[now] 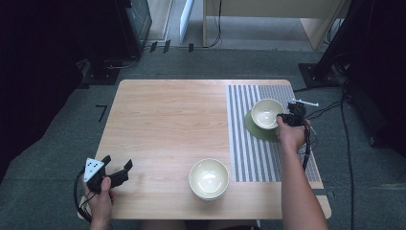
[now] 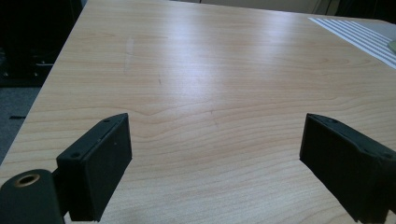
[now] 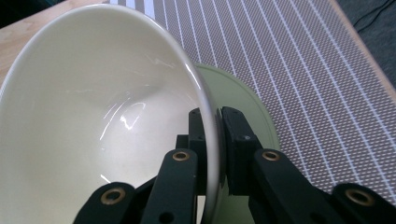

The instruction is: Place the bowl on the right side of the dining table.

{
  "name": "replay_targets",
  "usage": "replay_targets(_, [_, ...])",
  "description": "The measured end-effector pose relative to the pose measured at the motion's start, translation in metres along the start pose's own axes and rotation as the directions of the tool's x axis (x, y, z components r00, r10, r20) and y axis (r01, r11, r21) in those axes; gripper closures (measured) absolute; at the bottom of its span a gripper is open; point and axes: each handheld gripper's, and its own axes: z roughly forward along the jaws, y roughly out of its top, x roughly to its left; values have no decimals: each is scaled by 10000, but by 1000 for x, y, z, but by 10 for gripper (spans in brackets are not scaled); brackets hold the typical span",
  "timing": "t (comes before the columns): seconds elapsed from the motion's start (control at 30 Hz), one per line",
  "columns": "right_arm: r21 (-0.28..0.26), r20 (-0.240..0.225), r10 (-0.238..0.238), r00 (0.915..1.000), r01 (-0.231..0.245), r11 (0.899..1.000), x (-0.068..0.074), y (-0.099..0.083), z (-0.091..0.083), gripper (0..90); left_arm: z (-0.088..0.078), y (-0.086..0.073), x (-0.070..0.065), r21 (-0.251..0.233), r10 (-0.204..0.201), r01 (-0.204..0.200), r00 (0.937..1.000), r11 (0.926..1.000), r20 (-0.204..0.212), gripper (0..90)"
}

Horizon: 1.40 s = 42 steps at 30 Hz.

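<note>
I am seeing a stack of cream bowls [image 1: 208, 178] sitting near my edge of the wooden table [image 1: 163, 120], with a striped placemat [image 1: 242, 143] lying along its right side.

The scene is lit softly from overhead, and the wooden table [image 1: 167, 120] is rendered evenly bright while the surrounding floor and side areas are left in near-black shadow. A broad pale sheen is seen across the wood in the left gripper view. Curved glare streaks are caught inside the cream bowl [image 3: 93, 121] — sharp against its glossy wall. The nearest jaw parts are slightly softened, and the high view is rendered somewhat grainy.
</note>
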Motion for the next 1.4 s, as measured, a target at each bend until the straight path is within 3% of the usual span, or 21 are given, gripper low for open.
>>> replay_targets(0.2, [638, -35, 573, 9984, -570, 9963, -4, 2, 8, 837, 0, 0, 0, 8, 19, -19, 10000, 10000, -3, 90])
replay_targets(0.4, [1276, -164, 1343, 9908, -1312, 9831, -9, 9, 12, 822, 0, 0, 0, 22, 10, -10, 10000, 10000, -22, 90])
replay_targets(0.63, [1412, -129, 1697, 9854, -1662, 9759, -13, 11, 14, 824, 0, 0, 0, 34, 3, -3, 10000, 10000, -24, 90])
replay_targets(0.7, [1406, -299, 1831, 9826, -1772, 9741, -16, 11, 13, 812, 0, 0, 0, 37, 2, -1, 10000, 10000, -26, 91])
replay_targets(0.87, [1328, -449, 1824, 9822, -1751, 9755, -17, 13, 10, 790, 0, 0, 0, 38, 6, -6, 10000, 10000, -33, 90])
replay_targets(1.07, [954, -816, 1501, 9853, -1422, 9852, -18, 9, 6, 715, 0, 0, 0, 29, -4, 4, 10000, 10000, -31, 90])
replay_targets(1.3, [762, -1527, 1233, 9806, -1127, 9907, -19, 2, 5, 539, 1, 0, 0, 31, -8, 9, 10000, 10000, -31, 90])
replay_targets(1.4, [615, -1590, 843, 9837, -753, 9953, -18, 0, 5, 465, 1, 0, 0, 36, 3, -3, 10000, 10000, -30, 90])
